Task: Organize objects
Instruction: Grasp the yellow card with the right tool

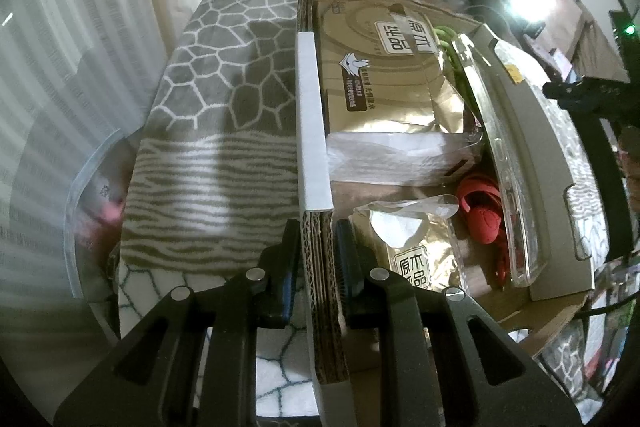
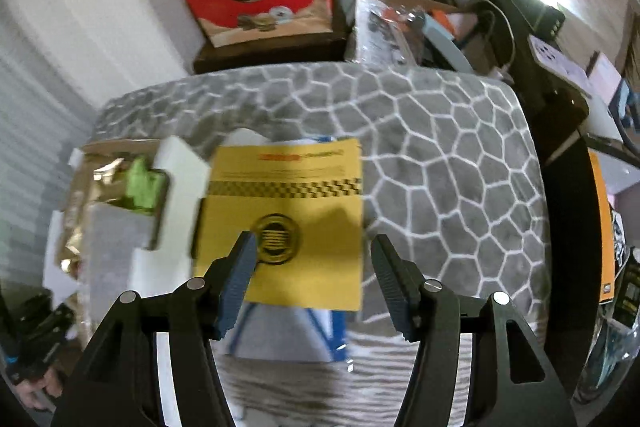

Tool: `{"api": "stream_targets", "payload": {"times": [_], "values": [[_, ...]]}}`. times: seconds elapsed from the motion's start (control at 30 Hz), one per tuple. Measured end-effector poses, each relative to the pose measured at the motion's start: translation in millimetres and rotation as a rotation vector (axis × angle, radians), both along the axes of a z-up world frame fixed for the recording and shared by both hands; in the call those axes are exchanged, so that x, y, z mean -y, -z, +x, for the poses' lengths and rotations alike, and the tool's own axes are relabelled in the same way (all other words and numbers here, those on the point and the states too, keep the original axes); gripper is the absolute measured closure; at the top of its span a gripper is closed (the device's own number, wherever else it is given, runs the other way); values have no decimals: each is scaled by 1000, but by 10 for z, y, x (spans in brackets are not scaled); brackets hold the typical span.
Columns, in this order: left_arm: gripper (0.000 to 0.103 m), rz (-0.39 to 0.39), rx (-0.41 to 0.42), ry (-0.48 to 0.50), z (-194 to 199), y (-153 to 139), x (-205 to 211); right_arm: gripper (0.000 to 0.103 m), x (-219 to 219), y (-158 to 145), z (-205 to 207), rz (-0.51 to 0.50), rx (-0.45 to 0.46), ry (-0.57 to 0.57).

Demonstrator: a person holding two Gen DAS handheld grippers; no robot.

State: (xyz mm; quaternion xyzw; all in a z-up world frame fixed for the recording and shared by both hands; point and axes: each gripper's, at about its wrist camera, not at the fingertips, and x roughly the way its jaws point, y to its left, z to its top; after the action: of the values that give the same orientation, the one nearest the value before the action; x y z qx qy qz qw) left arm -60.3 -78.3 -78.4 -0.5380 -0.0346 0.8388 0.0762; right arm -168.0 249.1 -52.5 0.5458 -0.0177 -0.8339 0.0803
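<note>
The cardboard box [image 1: 400, 115] already holds tissue packs, a clear case and a red item (partly hidden), so the sorting looks well along. The left gripper [image 1: 318, 247] pinches the box's wall. The right gripper [image 2: 316, 267] hangs spread and empty over the yellow booklet [image 2: 288, 219] — still outside, beside the box, with bare blanket [image 2: 440, 167] to its right.

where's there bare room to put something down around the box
Free: the blanket right of the yellow sheet, and the striped stretch left of the box wall that the left gripper clamps. Crowded: inside the box, with tissue packs, red headphones and a clear case.
</note>
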Motion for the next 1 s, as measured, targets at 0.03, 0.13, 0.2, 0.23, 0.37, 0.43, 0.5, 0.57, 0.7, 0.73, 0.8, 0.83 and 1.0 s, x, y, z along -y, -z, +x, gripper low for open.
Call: {"api": "stream_targets", "payload": {"times": [0.03,0.13,0.2,0.23,0.37,0.43,0.5,0.57,0.7,0.73,0.8,0.83,1.0], "values": [[88,1,0,0,-3,1,0,42,-53,34,-20,2,2,7],[88,-2,1,0,-11,-3,-6,42,-138,144,-63,3,11,25],[88,-2,2,-1,-10,-4,-5,42,-159,204,-69,-8,21,26],[88,-2,3,-2,-18,-6,-4,42,-168,229,-78,-18,26,24],[88,2,6,-5,-28,-12,1,58,-162,308,-72,-81,57,3],[88,3,6,-6,-31,-10,2,58,-133,317,-52,-94,65,-12],[88,2,7,-6,-34,-9,2,58,-129,296,-36,-99,56,-20],[88,2,6,-6,-33,-9,4,59,-177,271,-26,-143,58,-16],[88,3,6,-6,-31,-10,2,78,-270,180,-5,-212,50,-9],[88,2,6,-6,-35,-9,3,79,-288,164,-3,-233,50,-13],[88,3,6,-6,-35,-10,4,82,-327,125,10,-310,52,-27],[88,3,6,-7,-36,-8,1,83,-327,115,7,-335,54,-33],[88,8,9,-9,-33,-9,15,83,-200,239,-11,-303,95,-78]]}}
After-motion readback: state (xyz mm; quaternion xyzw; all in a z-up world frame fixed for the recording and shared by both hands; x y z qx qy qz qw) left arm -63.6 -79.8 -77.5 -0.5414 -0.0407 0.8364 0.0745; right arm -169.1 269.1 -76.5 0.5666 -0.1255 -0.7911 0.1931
